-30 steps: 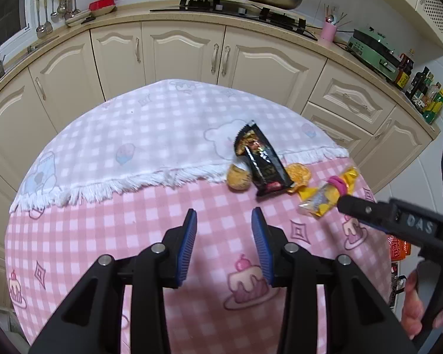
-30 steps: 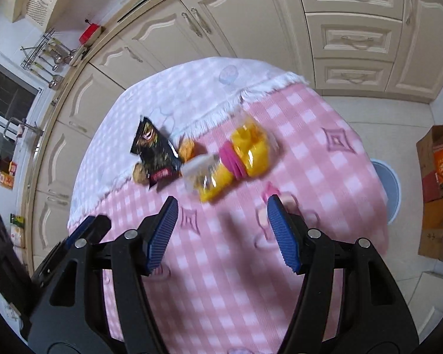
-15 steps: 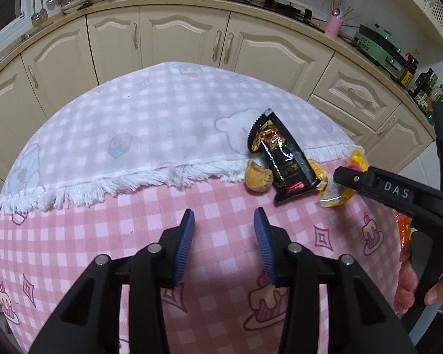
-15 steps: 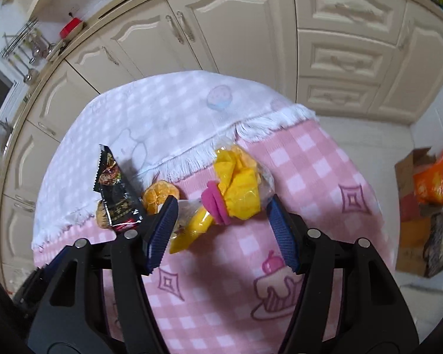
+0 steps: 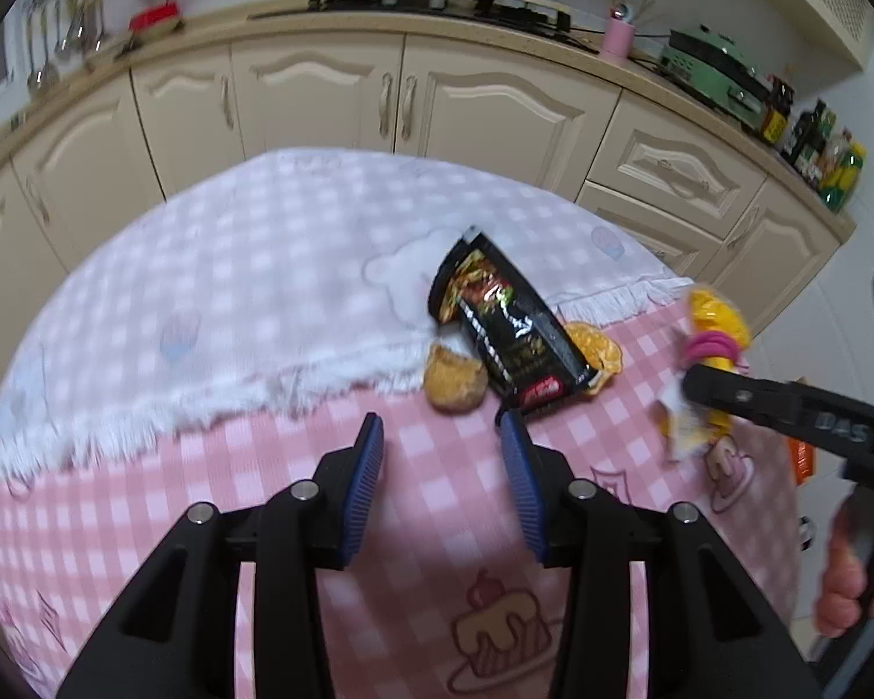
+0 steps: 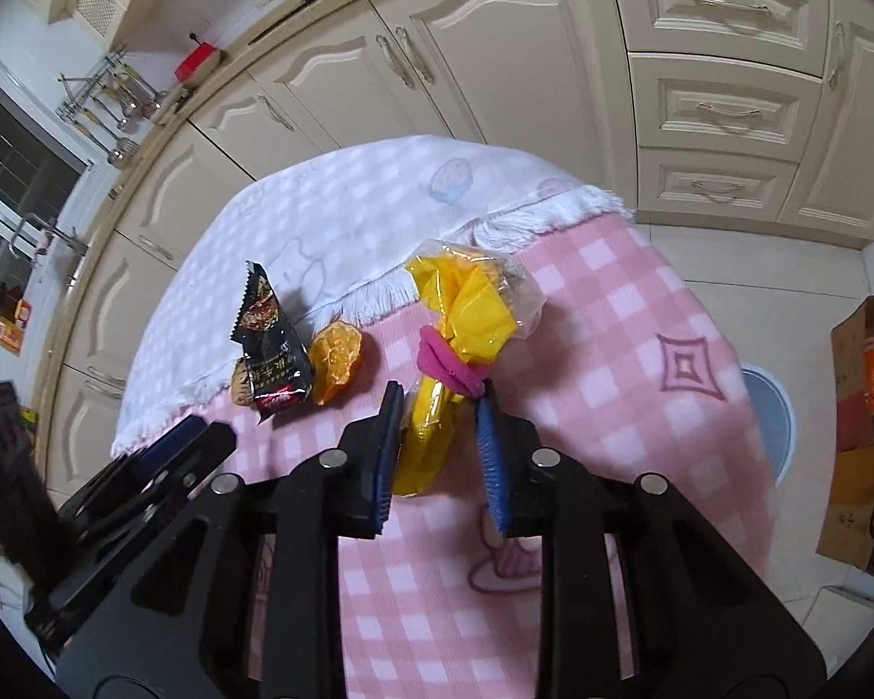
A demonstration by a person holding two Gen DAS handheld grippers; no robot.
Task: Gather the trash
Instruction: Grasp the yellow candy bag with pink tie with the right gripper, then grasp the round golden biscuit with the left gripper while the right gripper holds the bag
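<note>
My right tongs (image 6: 440,437) straddle the yellow wrapper (image 6: 466,314), long axis toward 12 on the counter (image 6: 641,314), not yet clamped; left tongs (image 5: 441,469) open, farther off.

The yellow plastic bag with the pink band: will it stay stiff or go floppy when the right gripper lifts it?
Probably floppy: the yellow plastic bag is thin, crinkled film. The part above the pink band would likely droop. It looks light. The right gripper straddles its lower end, where the glossy film may slip.
</note>
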